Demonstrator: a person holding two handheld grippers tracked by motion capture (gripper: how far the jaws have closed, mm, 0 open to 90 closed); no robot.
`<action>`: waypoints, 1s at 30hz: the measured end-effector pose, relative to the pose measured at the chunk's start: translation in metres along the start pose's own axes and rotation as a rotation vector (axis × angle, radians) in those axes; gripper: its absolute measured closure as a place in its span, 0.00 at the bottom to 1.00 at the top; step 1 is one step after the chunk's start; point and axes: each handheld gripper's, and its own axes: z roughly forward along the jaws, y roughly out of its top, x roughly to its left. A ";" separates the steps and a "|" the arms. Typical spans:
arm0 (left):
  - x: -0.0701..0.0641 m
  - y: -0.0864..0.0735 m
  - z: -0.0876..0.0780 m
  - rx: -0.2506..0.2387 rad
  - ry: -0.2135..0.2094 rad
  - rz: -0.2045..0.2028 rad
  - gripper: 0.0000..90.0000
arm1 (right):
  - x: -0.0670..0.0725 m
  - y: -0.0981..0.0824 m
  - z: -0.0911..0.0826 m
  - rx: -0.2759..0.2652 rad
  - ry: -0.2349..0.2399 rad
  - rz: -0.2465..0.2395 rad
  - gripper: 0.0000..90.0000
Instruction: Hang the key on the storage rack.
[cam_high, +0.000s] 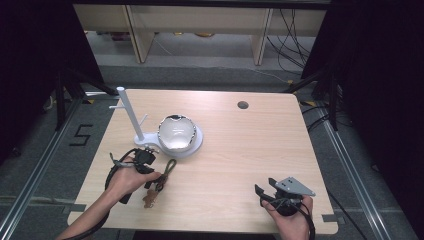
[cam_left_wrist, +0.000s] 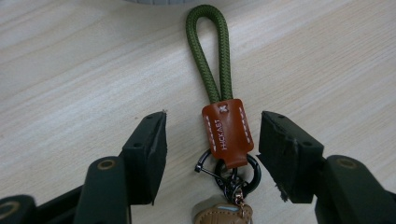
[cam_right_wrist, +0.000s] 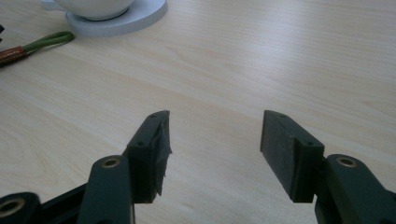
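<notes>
Pale wood-grain table (cam_high: 240, 150) with rounded corners and a small round cable hole (cam_high: 243, 105) near the far edge

Lying flat at the near left: a keychain (cam_left_wrist: 225, 135) made of a loop of olive-green braided cord (cam_left_wrist: 208, 51), a tan leather tab (cam_left_wrist: 227, 133) with white stitching and stamped lettering, a dark metal ring and clasp (cam_left_wrist: 231, 175) below it, and a rounded brown leather piece (cam_left_wrist: 222, 213) at the near end. Cord loop pointing away toward the far right, stopping just short of a white round base

Left gripper (cam_left_wrist: 212, 154) low over the keychain, matte black jaws spread wide, one block on each side of the leather tab with bare wood between pad and tab on both sides, nothing pinched. Held in the left hand (cam_high: 127, 177) at the near left of the table

Right gripper (cam_right_wrist: 215, 154) at the near right, well apart from the keychain, jaws likewise spread over bare wood, gripping nothing; frayed black lining on the left pad. Grey three-cornered plate on top, right hand (cam_high: 290, 220) coming in from the near edge

Farther left: a white stand (cam_high: 131, 117) with a slim upright post and short side pegs, rising from the flat white disc base (cam_high: 192, 145). Glossy rounded white bowl (cam_high: 176, 132) sitting on that disc, just right of the post
</notes>
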 end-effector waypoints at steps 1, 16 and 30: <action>-0.001 0.001 0.001 0.009 0.002 -0.002 0.47 | 0.000 0.000 0.000 -0.001 0.005 0.004 0.48; -0.014 0.006 0.018 0.100 0.014 0.004 0.55 | 0.000 0.000 0.000 0.001 0.001 -0.001 0.48; -0.017 0.006 0.018 0.116 0.077 0.092 0.72 | 0.000 0.000 0.000 -0.005 -0.003 -0.006 0.48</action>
